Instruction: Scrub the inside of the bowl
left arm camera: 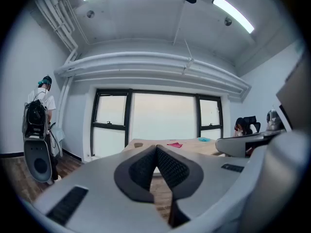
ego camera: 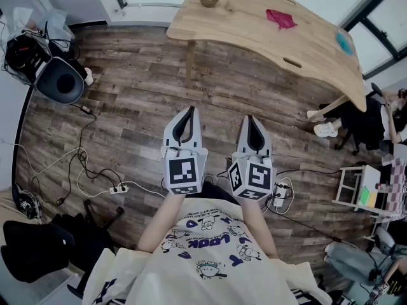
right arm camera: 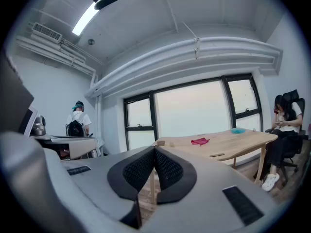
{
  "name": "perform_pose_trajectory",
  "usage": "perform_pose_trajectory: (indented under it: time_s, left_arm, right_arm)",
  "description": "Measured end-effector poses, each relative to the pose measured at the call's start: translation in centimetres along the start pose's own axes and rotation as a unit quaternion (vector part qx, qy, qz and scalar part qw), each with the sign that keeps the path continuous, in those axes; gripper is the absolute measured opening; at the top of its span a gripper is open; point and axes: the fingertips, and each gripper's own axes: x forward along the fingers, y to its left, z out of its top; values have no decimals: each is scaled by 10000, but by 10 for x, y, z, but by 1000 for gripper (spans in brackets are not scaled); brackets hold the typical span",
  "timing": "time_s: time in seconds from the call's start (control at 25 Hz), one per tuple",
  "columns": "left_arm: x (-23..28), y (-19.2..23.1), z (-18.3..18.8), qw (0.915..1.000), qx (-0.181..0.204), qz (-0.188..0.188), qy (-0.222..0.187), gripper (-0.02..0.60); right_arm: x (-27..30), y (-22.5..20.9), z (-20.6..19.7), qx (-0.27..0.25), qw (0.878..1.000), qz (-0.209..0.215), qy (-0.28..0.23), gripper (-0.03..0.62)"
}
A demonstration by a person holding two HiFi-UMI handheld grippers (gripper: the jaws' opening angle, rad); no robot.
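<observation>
A small brown round bowl (ego camera: 208,0) sits near the far left corner of a light wooden table (ego camera: 254,30). It is well apart from both grippers. The bowl is too small in every view to tell what, if anything, is in it. In the left gripper view it shows only as a tiny brown shape (left arm camera: 139,144) on the tabletop. Further along the table lies a crumpled magenta cloth (ego camera: 280,19), and near the right end is a small teal round object (ego camera: 344,42). Neither touches the bowl.

The person stands back from the table on a dark wood-plank floor (ego camera: 127,113), with both bare forearms (ego camera: 159,224) stretched forward from a white printed shirt (ego camera: 210,253). The left gripper (ego camera: 189,112) and right gripper (ego camera: 250,119) are held level and side by side, close together but not touching. Both point towards the table over open floor.

The left gripper's own view shows its two dark ribbed pads (left arm camera: 172,166) pressed together at the tips, with nothing between them. The right gripper's pads (right arm camera: 170,171) also meet tip to tip and pinch nothing. Past them the table, the cloth and a person seated (right arm camera: 284,130) at the right are in sight.
</observation>
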Motion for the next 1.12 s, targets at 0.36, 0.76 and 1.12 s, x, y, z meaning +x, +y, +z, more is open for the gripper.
perform_pose_trajectory:
  time_s: [0.36, 0.76, 1.12]
  left_arm:
    - [3, 0, -3, 10000, -21, -6, 6, 29]
    - [9, -10, -16, 9998, -54, 86, 167, 29]
    - [13, -18, -22, 9994, -71, 227, 259, 29]
  right_arm:
    - [2, 0, -4, 21, 10000, 65, 37, -9]
    - [3, -13, -15, 22, 9997, 131, 225, -8]
    - [6, -26, -21, 113, 9991, 238, 329, -8]
